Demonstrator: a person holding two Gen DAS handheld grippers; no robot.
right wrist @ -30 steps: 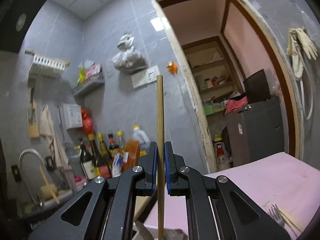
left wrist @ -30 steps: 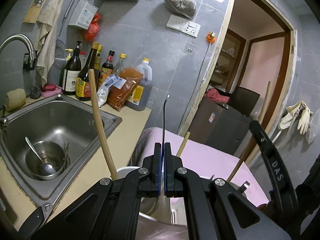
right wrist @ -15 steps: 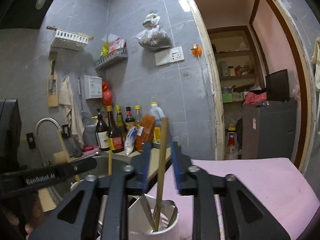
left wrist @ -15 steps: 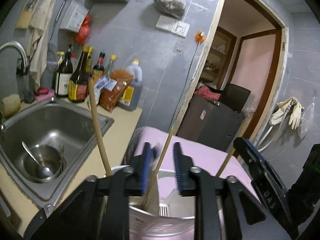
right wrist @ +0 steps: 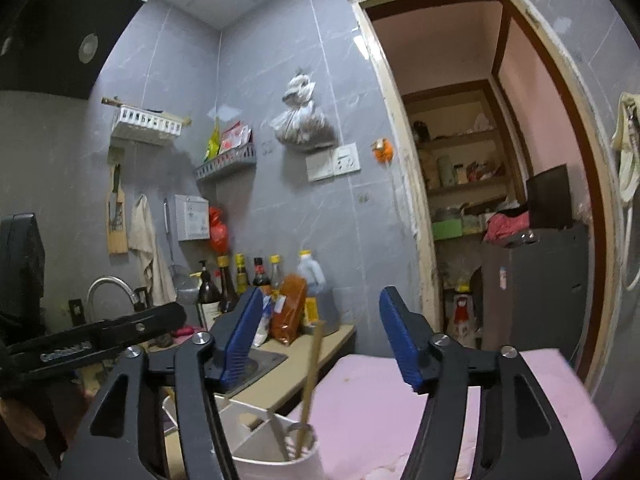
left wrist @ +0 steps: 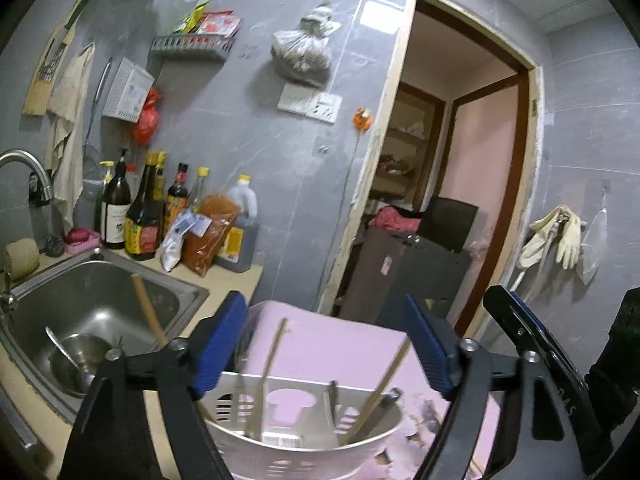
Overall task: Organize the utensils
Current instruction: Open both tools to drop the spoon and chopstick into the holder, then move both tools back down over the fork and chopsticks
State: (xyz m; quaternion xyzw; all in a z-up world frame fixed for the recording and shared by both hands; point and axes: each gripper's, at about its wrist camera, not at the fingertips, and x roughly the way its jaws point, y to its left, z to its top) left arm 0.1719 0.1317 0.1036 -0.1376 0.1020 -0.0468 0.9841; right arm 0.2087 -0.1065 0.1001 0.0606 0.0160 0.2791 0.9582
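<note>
Several wooden-handled utensils (left wrist: 269, 364) already stood inside the white perforated plastic holder (left wrist: 304, 420), and we had just been opening both the left gripper (left wrist: 324, 344) and right gripper (right wrist: 320, 332), nothing pinched, with utensils outside that holder unseen.

White slotted holder (left wrist: 304, 436), pink mat (left wrist: 340, 340), blue-padded black tongs (left wrist: 326, 344)
</note>
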